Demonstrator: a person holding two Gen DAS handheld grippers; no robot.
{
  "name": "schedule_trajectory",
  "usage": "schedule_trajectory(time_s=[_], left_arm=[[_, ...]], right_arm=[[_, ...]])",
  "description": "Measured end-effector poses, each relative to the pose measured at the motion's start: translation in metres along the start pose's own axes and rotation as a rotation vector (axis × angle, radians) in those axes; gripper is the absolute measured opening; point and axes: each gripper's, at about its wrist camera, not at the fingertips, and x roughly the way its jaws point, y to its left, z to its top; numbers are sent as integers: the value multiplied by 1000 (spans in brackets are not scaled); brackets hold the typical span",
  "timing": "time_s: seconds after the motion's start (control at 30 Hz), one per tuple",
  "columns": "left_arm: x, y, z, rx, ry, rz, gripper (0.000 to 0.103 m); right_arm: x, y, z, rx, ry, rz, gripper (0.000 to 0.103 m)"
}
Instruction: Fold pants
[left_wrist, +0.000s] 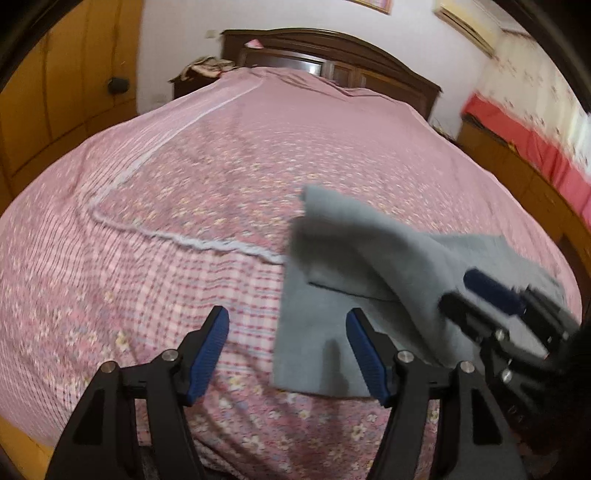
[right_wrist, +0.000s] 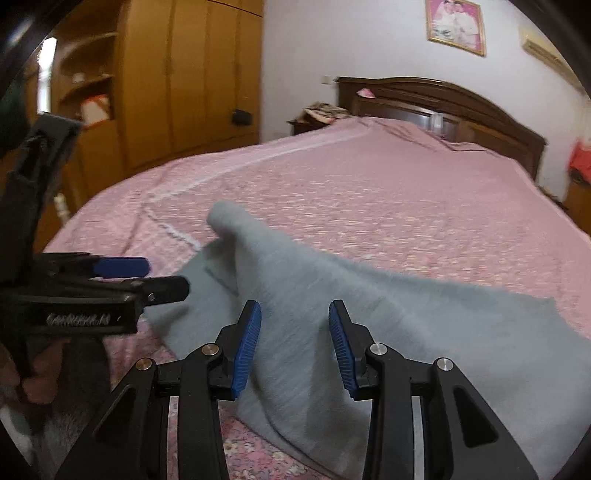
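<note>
Both sets of jaws stand apart and hold nothing. The left gripper (left_wrist: 288, 354) hangs over the near left edge of the grey pants (left_wrist: 369, 266), one blue pad over the fabric and the other over bare bedspread, so it looks placed to take that edge. No cloth is pinched between its pads.

The right gripper (right_wrist: 295, 347) has narrower jaws and points down at the middle of the pants (right_wrist: 369, 325), where a raised ridge of fabric runs away from it toward a rolled-up end. The cloth passes under the gap, but the pads do not seem to press it; motion blur leaves this a little unsure.

The pants lie on the bed (left_wrist: 184, 184) close to its near edge, partly doubled over, with one layer flat and another humped over it. That hump suggests a half-made fold that needs flattening.
</note>
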Motion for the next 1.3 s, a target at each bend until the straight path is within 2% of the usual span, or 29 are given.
schedule_trajectory(time_s=[0.07,0.13,0.33,0.47,0.57,0.67,0.77,0.83,1.0,1.1,1.17,1.3], left_arm=[[-1,4,0,-20,0,6,72],[-3,8,-2,-27,-1,9,72],[-8,36,-6,-121,1,10,72],[-14,59,-10,-194,0,-19,72],[-24,75,-17,-218,-5,-43,72],[-32,89,-24,-235,-7,-56,72],[-39,100,-29,-258,-12,-90,72],[-44,106,-31,-270,-12,-107,72],[-55,122,-39,-279,-10,-135,72],[-59,123,-42,-282,-8,-145,72],[-61,123,-44,-286,-8,-150,72],[-61,128,-43,-306,-11,-167,72]], right_arm=[[-1,7,-6,-71,-23,29,39],[1,21,-9,-156,-30,15,40],[18,69,-5,-447,-108,-83,40],[48,95,-6,-690,-85,-107,40],[64,102,-11,-852,-101,-199,36],[78,99,-11,-891,-39,-187,22],[82,101,-17,-944,-53,-228,20],[81,101,-18,-936,-51,-223,3],[61,106,-15,-854,-87,-195,3],[42,111,-6,-812,-116,-147,3],[32,118,-2,-811,-132,-116,3],[28,136,-5,-839,-111,-45,3]])
